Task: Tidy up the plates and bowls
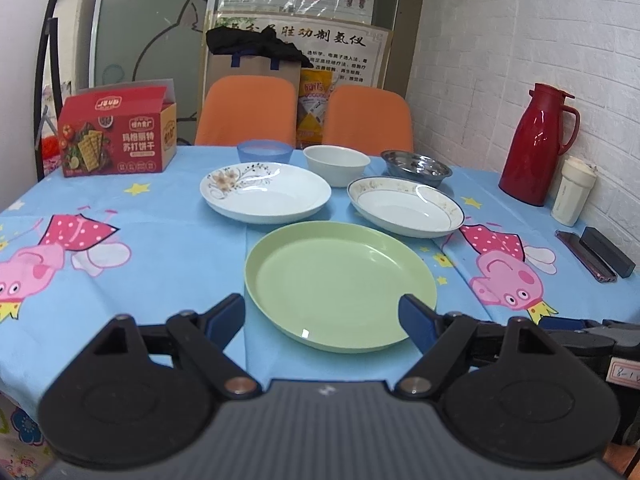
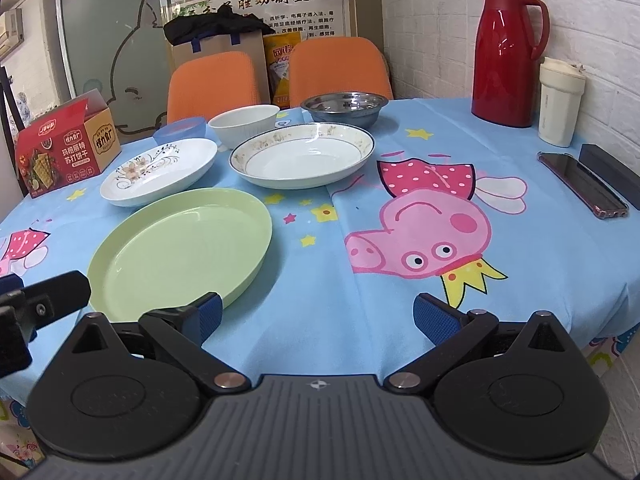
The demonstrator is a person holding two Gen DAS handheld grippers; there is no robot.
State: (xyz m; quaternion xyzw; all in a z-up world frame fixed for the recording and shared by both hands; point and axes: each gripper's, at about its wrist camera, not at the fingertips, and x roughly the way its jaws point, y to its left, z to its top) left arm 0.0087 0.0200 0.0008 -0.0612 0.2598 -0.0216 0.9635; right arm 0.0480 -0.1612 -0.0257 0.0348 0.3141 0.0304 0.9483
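A green plate [image 1: 340, 280] lies nearest me on the blue tablecloth; it also shows in the right wrist view [image 2: 180, 248]. Behind it lie a white flower-pattern plate [image 1: 266, 192] [image 2: 160, 170] and a gold-rimmed white plate [image 1: 406, 206] [image 2: 302, 156]. Further back stand a blue plastic bowl [image 1: 264, 151] [image 2: 182, 130], a white bowl [image 1: 336, 164] [image 2: 244, 124] and a steel bowl [image 1: 416, 166] [image 2: 344, 108]. My left gripper [image 1: 322, 320] is open, its fingers either side of the green plate's near rim. My right gripper [image 2: 318, 314] is open and empty over bare cloth right of the green plate.
A red cracker box [image 1: 118, 132] stands at the back left. A red thermos [image 1: 536, 144], a cream cup [image 1: 572, 192], a phone [image 2: 582, 184] and a black case [image 2: 612, 172] sit along the right wall. Two orange chairs [image 1: 248, 110] stand behind the table.
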